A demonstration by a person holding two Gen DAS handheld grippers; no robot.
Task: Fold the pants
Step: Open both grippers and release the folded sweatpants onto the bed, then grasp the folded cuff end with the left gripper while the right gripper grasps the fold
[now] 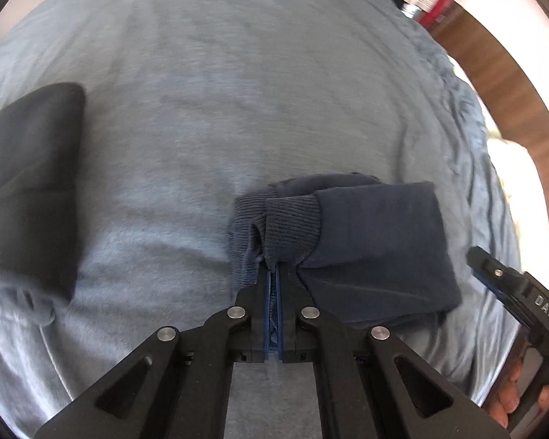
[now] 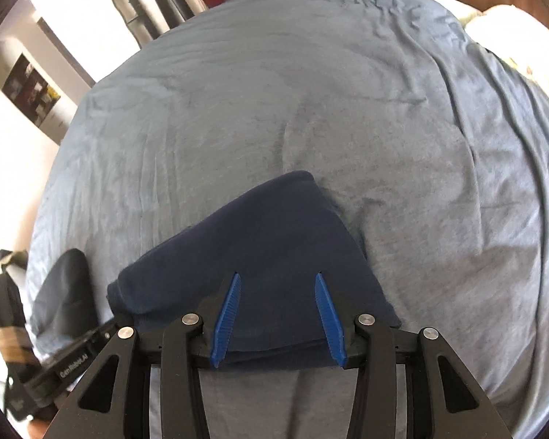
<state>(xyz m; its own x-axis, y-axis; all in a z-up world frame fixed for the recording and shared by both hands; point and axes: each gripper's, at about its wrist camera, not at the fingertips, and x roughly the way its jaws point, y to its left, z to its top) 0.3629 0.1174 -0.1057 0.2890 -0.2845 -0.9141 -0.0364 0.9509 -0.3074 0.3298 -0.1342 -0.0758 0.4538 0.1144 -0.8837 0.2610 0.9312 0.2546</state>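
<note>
A bed [image 2: 311,109] covered in a soft, slightly wrinkled grey-blue sheet [image 1: 238,91] is seen across both views, with a wooden frame edge [image 1: 494,84] curving along one side. The navy pants [image 2: 267,248] are laid on it as a thick folded bundle, smooth jersey-like fabric with ribbed knit cuffs [image 1: 289,226] bunched at one end. A second dark grey folded garment [image 1: 29,183] is parked off to the side, apart from the pants.

The left gripper [image 1: 273,270] is clamped right on the ribbed cuff, its blue-lined fingers pinched nearly together with a thin strip of fabric squeezed between them. The right gripper [image 2: 278,278] is held over the smooth end of the bundle, fingers [image 2: 227,314] parted moderately, the cloth spread beneath them but not pinched.
</note>
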